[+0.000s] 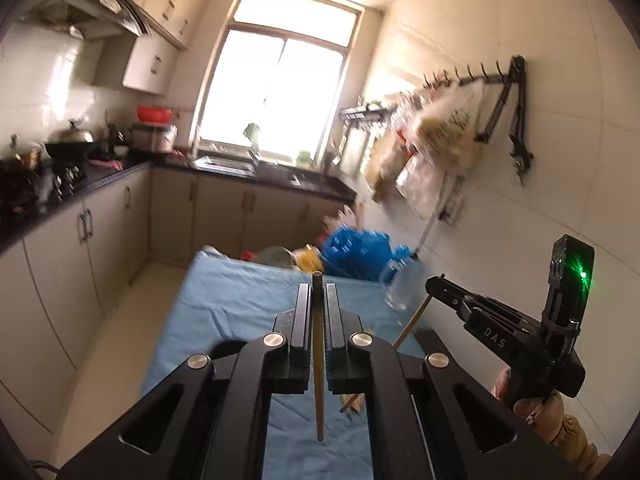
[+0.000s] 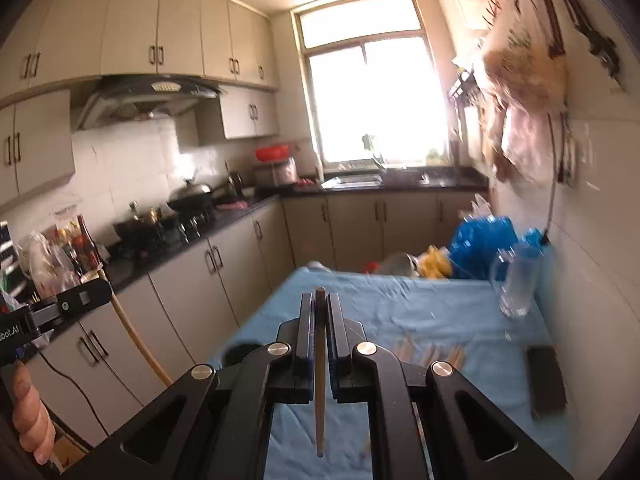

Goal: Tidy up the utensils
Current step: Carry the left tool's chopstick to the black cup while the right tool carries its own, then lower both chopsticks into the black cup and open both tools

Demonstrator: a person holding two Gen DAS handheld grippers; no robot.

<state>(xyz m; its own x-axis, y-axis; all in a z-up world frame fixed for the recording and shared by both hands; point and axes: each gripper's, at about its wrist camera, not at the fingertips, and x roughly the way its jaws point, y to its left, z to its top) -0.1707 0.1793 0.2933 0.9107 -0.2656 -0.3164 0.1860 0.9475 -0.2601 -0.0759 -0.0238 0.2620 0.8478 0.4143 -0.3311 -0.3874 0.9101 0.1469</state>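
My left gripper is shut on a wooden chopstick that runs back between its jaws, high above the blue-clothed table. To its right, the right gripper holds another chopstick slanting down. In the right wrist view, my right gripper is shut on its chopstick. The left gripper appears at the left edge with its chopstick hanging down. Several loose chopsticks lie on the cloth. A clear glass stands near the wall.
A flat black object lies at the cloth's right side. A blue bag and other items crowd the table's far end. Counter and cabinets run along the left, with tiled wall and hanging bags on the right.
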